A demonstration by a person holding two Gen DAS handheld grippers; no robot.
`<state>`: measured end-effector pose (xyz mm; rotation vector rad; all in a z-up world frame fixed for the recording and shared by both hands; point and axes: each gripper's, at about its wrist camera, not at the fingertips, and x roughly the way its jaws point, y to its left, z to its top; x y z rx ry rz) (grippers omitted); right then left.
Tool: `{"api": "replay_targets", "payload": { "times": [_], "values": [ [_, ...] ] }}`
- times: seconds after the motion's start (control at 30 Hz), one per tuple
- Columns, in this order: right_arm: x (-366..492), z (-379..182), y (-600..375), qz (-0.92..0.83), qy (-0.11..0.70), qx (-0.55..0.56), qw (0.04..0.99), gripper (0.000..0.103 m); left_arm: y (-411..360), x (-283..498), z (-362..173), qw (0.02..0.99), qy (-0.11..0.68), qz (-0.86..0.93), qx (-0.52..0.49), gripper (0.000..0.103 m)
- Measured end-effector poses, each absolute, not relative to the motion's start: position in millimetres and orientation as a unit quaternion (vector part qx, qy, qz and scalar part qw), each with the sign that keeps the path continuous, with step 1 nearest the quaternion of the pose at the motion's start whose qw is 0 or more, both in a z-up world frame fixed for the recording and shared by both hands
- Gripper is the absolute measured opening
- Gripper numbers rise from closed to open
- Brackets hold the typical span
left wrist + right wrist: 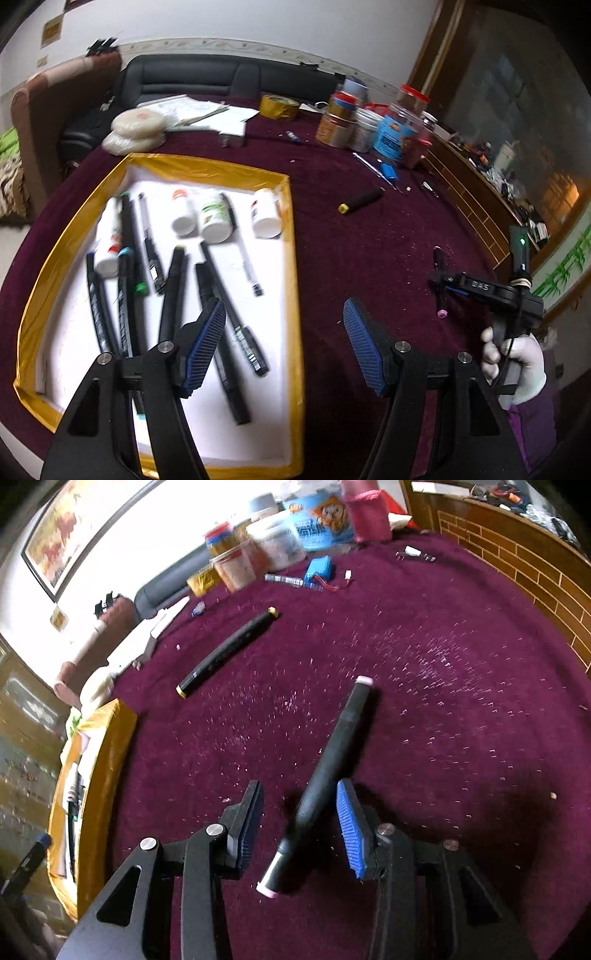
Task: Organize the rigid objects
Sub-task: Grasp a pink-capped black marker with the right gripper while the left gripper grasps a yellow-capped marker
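Worktop, covered in maroon velvet-like cloth flecked with pale specks. Shallow white tray with gold-tape rim, at left: holds several black marker pens, a slim gel pen and four small white plastic bottles, all lying flat. Left gripper: hovers over the tray's right edge, jaws spread wide, nothing between them. Right gripper: jaws parted, straddling a black marker pen with pale pink end caps; the marker lies on the cloth, its barrel touching or nearly touching the blue right pad, well clear of the left one, not clamped. Black marker pen with yellow end caps: lies alone on the cloth, apart from tray and grippers. Far edge: cluster of plastic jars, a roll of gold tape, a small blue battery pack.
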<state>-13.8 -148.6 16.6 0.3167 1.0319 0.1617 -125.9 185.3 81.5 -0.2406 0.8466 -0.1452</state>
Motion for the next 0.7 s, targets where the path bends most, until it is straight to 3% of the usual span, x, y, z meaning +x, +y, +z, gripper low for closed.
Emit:
{"api": "replay_targets", "payload": {
  "times": [0.1, 0.13, 0.2, 0.47, 0.7],
  "values": [
    [-8.6, 15.9, -142.7, 0.071, 0.49, 0.118, 0.861, 0.035, 172.7, -120.4, 87.5, 0.905, 0.407, -0.077, -0.1, 0.066],
    [-7.3, 15.9, -140.9, 0.067, 0.49, 0.101, 0.863, 0.018, 166.7, -116.9, 89.5, 0.905, 0.406, -0.081, -0.091, 0.066],
    [-2.3, 16.2, -140.9, 0.053, 0.489, 0.074, 0.868, 0.014, 155.0, -108.6, 91.8, 0.903, 0.41, -0.094, -0.082, 0.065],
    [32.6, 10.6, -170.7, 0.07, 0.454, 0.137, 0.878, 0.013, 98.4, -49.7, 96.4, 0.885, 0.435, -0.155, -0.062, 0.065],
    [33.8, 5.4, -181.9, 0.097, 0.433, 0.18, 0.878, 0.014, 30.4, 43.0, 68.8, 0.872, 0.467, -0.143, 0.023, 0.065]
  ]
}}
